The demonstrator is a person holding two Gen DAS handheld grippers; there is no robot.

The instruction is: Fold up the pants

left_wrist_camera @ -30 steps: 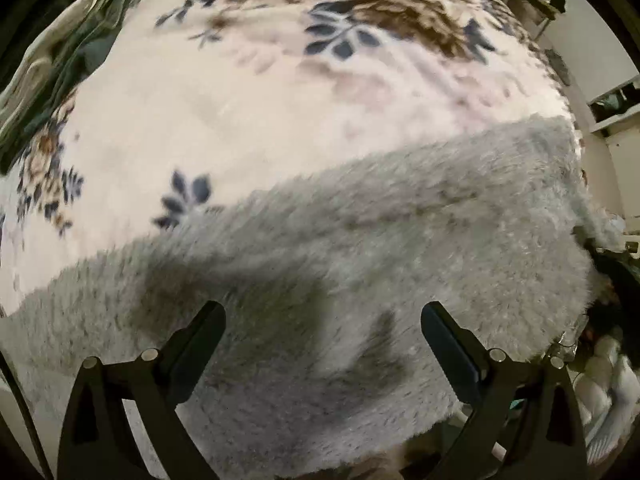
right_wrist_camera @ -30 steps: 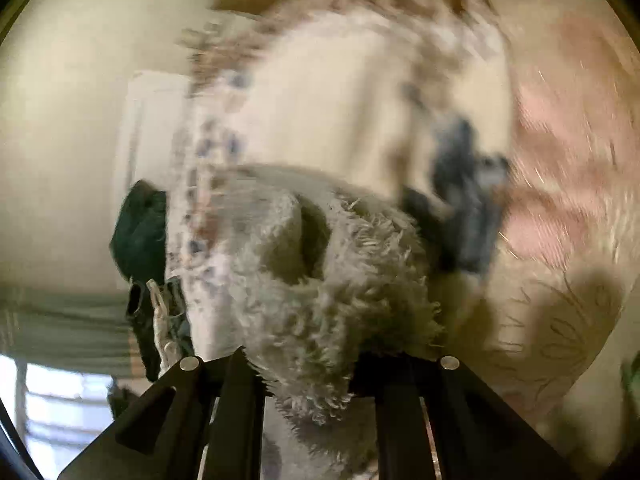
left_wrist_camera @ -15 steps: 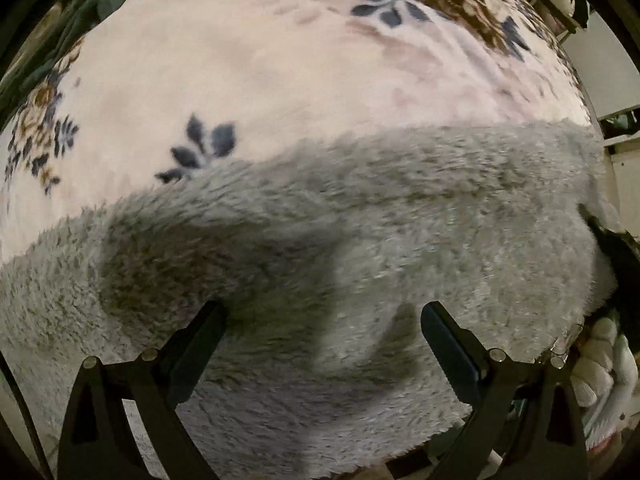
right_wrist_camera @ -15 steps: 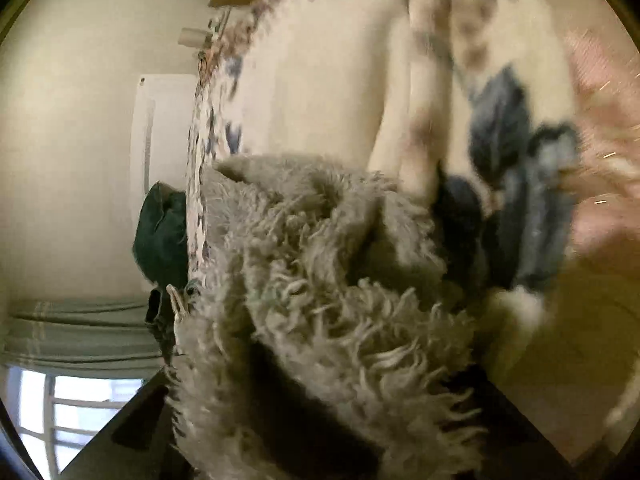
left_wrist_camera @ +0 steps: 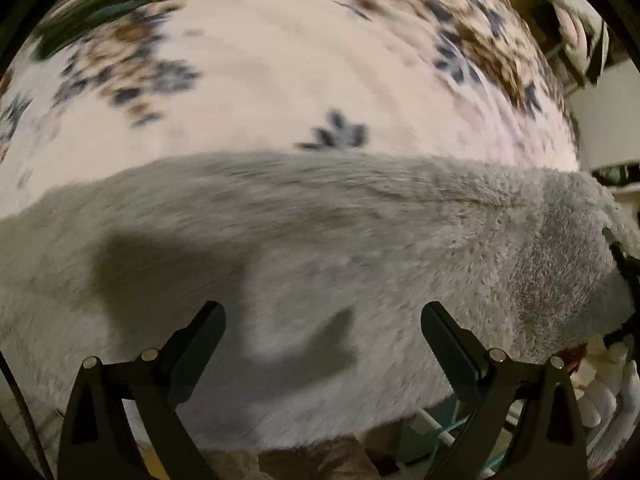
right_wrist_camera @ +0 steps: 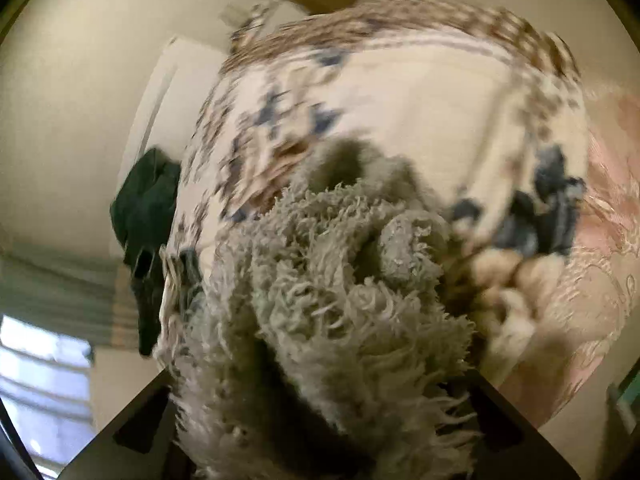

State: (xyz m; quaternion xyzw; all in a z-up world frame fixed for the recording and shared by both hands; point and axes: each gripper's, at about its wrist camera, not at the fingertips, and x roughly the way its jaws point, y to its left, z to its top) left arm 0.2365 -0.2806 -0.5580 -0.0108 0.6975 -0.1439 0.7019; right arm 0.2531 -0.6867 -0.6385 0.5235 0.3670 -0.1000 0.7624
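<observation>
A pair of fluffy grey fleece pants (left_wrist_camera: 320, 248) lay spread across the near edge of a bed covered by a cream floral blanket (left_wrist_camera: 280, 80). In the left wrist view, the left gripper (left_wrist_camera: 322, 332) hovered just above the flat fleece with its jaws spread wide, holding nothing and casting a shadow on the fabric. In the right wrist view, the right gripper (right_wrist_camera: 320, 412) sat buried in a bunched handful of the same grey fleece (right_wrist_camera: 340, 300); its fingertips were hidden by the pile, but it appeared clamped on the cloth, lifted clear of the blanket. Both views were smeared by motion. Judging from this, the folding was at an early to middle stage: one end was raised to be carried over, and the fold itself, plus any smoothing, remained undone.
</observation>
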